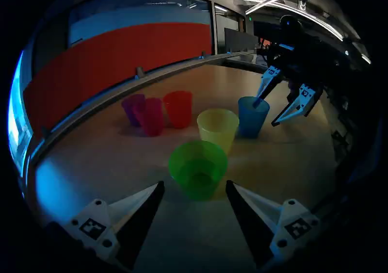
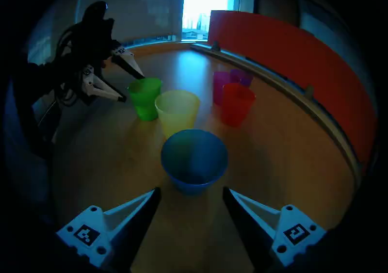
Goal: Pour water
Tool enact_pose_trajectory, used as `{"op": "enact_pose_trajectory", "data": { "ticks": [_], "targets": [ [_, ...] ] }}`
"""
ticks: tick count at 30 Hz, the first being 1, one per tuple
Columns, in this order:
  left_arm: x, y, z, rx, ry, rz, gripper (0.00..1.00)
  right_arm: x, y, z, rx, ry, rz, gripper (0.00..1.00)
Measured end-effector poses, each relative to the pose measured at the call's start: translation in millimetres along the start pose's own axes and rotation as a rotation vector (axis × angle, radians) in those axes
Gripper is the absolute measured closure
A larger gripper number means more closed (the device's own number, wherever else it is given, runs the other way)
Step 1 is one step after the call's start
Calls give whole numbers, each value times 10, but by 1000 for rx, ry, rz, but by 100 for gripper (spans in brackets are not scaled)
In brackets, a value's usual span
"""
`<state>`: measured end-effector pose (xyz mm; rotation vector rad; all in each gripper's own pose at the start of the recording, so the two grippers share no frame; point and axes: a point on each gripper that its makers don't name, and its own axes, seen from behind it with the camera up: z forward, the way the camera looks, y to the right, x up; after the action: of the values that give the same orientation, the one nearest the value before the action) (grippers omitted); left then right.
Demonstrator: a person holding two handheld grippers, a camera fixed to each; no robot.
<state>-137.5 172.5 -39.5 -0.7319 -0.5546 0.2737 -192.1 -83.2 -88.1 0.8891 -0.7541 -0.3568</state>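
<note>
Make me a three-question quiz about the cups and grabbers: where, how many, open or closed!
1. Which cup stands right ahead of the left gripper? A red B green C purple
2. How many cups stand on the table? A six B four C eight
3. The right gripper is: A shut on a cup B holding a spoon C open
Answers: 1 B, the green cup sits just beyond its fingertips. 2 A: green, yellow, blue, red, pink, purple. 3 C, its fingers stand apart before the blue cup.
</note>
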Motion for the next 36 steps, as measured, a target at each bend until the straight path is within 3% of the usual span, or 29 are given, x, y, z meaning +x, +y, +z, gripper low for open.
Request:
{"op": "enact_pose_trajectory", "data": {
  "ticks": [11,24,36],
  "targets": [
    [-89,-83,-208,76,21,-44,6,-144,-38,-180,-47,16,42,2],
    [-121,-292,-522,195,81,-112,6,-299,-1,-355,-155,57,171,2],
    [-146,-599,-771,330,153,-182,6,-282,174,-573,-331,114,253,2]
  ]
}}
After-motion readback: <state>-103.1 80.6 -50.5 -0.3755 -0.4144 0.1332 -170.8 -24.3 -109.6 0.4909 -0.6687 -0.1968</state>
